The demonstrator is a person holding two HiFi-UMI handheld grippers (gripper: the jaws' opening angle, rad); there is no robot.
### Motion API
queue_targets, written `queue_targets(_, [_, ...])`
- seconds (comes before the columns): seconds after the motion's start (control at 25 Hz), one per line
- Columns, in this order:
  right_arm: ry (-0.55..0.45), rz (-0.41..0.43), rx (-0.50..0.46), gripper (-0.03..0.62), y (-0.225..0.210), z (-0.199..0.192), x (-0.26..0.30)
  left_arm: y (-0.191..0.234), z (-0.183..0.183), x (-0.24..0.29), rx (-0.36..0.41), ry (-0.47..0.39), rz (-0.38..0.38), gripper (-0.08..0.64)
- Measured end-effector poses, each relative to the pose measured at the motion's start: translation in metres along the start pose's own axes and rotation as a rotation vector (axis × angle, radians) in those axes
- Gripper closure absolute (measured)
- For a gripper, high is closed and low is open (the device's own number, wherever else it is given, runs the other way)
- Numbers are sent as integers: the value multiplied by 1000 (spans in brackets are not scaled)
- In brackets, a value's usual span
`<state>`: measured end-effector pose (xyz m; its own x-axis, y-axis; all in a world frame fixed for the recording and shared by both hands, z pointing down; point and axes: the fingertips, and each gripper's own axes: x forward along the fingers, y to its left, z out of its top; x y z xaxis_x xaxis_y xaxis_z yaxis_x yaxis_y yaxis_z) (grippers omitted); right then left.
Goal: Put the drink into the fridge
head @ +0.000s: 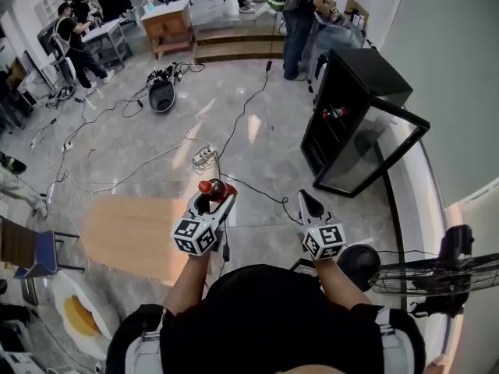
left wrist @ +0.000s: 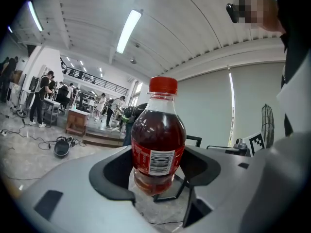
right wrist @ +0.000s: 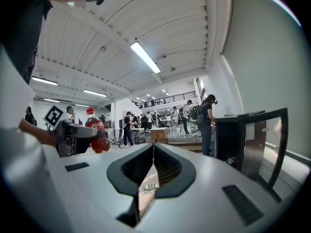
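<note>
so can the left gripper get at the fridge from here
Probably not yet: the left gripper, shut on the bottle, is well short of the fridge, though its door stands open.

Your forearms extend forward, side by side. Your left gripper (head: 217, 197) has its jaws clamped around a drink bottle (left wrist: 158, 140). Your right gripper (head: 306, 202) has its jaws pressed together, empty.

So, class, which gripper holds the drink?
The left gripper: its jaws clamp the red-capped bottle, while the right gripper is shut on nothing.
</note>
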<state>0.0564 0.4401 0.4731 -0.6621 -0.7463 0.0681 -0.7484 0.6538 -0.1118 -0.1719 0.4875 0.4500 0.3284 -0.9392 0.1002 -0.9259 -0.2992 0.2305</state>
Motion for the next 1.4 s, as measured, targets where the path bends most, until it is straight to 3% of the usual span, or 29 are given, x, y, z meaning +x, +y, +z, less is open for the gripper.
queue_targets(0.2, [0, -15, -9, 571, -8, -3, -6, -1, -2, -1, 6, -9, 43, 249])
queue_targets(0.4, [25, -146, -33, 571, -31, -5, -18, 0, 0, -7, 6, -33, 108, 249])
queue_targets(0.48, [25, -161, -31, 571, -37, -3, -23, -1, 1, -8, 1, -47, 124, 249])
queue_targets(1.08, [16, -131, 20, 571, -59, -15, -46, -39, -12, -1, 2, -45, 117, 249])
queue_targets(1.4, [47, -148, 59, 571, -76, -38, -25, -16, -26, 14, -9, -10, 128, 249])
